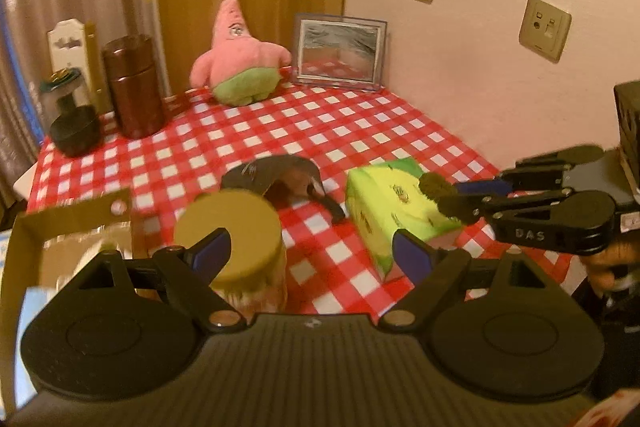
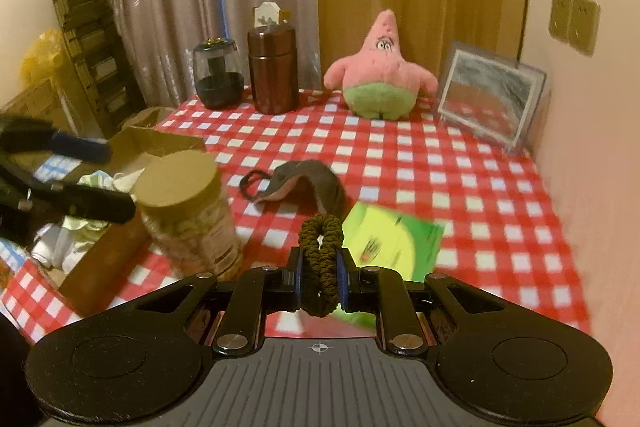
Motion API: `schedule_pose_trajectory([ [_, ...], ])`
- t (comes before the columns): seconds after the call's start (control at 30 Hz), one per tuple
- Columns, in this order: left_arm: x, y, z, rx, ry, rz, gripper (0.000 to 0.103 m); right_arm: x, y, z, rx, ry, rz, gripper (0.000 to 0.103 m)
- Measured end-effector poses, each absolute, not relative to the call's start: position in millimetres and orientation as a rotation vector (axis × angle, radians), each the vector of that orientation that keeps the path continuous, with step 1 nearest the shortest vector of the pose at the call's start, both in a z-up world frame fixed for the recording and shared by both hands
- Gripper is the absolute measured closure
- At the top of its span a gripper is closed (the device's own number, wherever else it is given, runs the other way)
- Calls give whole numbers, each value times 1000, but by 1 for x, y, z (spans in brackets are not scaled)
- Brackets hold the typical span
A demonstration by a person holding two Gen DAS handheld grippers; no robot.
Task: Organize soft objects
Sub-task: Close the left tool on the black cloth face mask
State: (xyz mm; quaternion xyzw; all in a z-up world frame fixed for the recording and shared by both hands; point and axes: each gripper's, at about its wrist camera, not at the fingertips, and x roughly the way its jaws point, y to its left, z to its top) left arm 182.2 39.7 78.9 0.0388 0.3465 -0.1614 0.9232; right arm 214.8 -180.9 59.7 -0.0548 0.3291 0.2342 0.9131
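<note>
My right gripper (image 2: 320,277) is shut on a dark olive scrunchie (image 2: 322,247) and holds it above the checked tablecloth; it also shows in the left wrist view (image 1: 448,197) with the scrunchie (image 1: 434,186). My left gripper (image 1: 312,253) is open and empty, above a jar and the cloth. A dark eye mask (image 2: 308,181) lies mid-table, also seen in the left wrist view (image 1: 276,173). A pink star plush (image 2: 380,71) sits upright at the back. A yellow-green tissue pack (image 1: 394,205) lies beside the mask.
A gold-lidded jar (image 2: 186,215) stands at the table's left front. A cardboard box (image 2: 120,187) holding cloth items sits left of it. A brown canister (image 2: 274,67), a dark-based glass jar (image 2: 218,75) and a picture frame (image 2: 490,99) line the back. A wall runs along the right.
</note>
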Motion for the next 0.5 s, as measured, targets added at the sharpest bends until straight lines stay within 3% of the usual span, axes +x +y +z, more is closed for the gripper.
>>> schedule_pose_trajectory([
  [0.23,252,17,97,305,725,-440,17,255,-189,78,-238,659,515,86],
  [0.5,325,-13,65,619,832,-584,25,301,-193,75,-281,684,527,86],
])
